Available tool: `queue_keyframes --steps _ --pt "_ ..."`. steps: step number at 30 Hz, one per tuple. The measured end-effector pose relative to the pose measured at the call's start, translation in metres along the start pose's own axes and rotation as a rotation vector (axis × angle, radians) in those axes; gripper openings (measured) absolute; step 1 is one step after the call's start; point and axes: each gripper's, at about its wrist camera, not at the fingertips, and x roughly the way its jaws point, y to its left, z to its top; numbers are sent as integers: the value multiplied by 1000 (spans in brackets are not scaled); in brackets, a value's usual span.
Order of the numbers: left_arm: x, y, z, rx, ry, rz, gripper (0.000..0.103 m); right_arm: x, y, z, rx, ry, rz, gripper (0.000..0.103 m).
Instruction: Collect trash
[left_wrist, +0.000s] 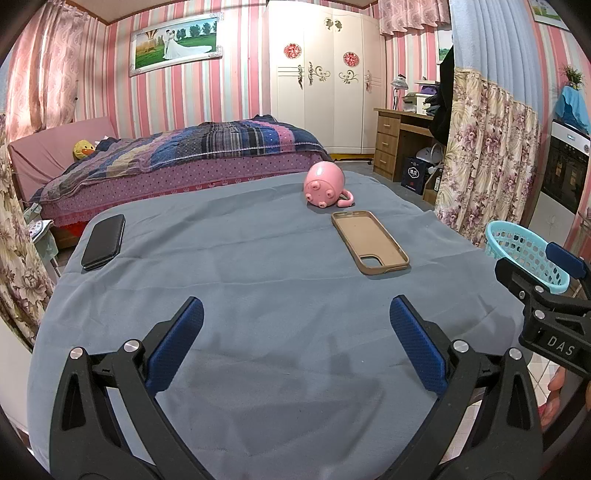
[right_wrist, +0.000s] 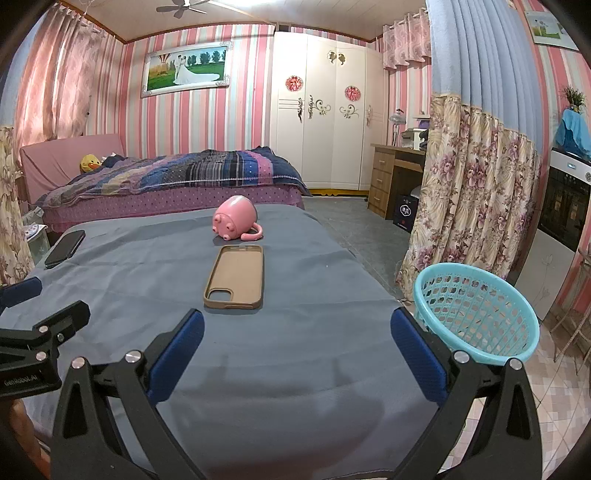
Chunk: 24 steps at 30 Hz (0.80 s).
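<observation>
Beyond spread fingers (right_wrist: 419, 354), basket (right_wrist: 476, 314) just right.

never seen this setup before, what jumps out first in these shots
A pink pig-shaped mug lies tipped on its side at the far end of the grey-blue cloth, with a tan phone case lying just in front of it. A turquoise mesh basket stands off the table's right edge.
</observation>
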Motion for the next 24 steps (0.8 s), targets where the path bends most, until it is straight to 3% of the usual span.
queue_keyframes --steps 24 --pt "3 0 0 7 3 8 98 0 -1 1 1 2 2 99"
